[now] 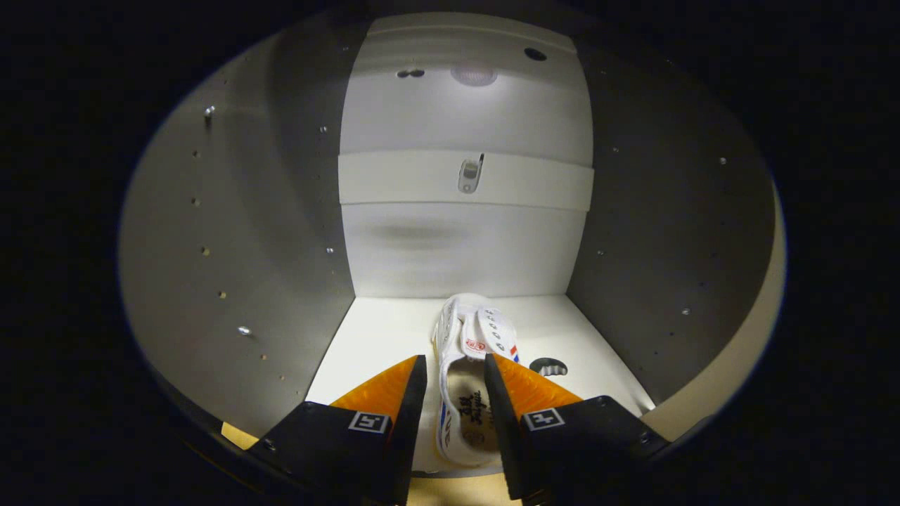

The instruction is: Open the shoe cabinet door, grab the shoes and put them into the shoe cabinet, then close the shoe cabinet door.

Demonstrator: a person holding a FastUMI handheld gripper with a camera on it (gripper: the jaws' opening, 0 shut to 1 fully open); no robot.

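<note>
I am looking into the open shoe cabinet (380,330), a pale box lit from above. A white shoe (470,337) with a strap and small red and blue marks lies on the cabinet floor, toe toward the back wall. Its heel end reaches back between my fingers. My gripper (455,360) stands open over the shoe's rear half. A sliver of floor shows between the left finger and the shoe's left side. The right finger hangs over the insole. Neither finger visibly presses on the shoe.
Grey side walls (246,232) with rows of small holes stand close on both sides. The back wall carries a horizontal rail with a metal bracket (470,174). A small dark oval mark (548,366) sits on the floor right of the shoe. A round lamp (473,75) glows at the top.
</note>
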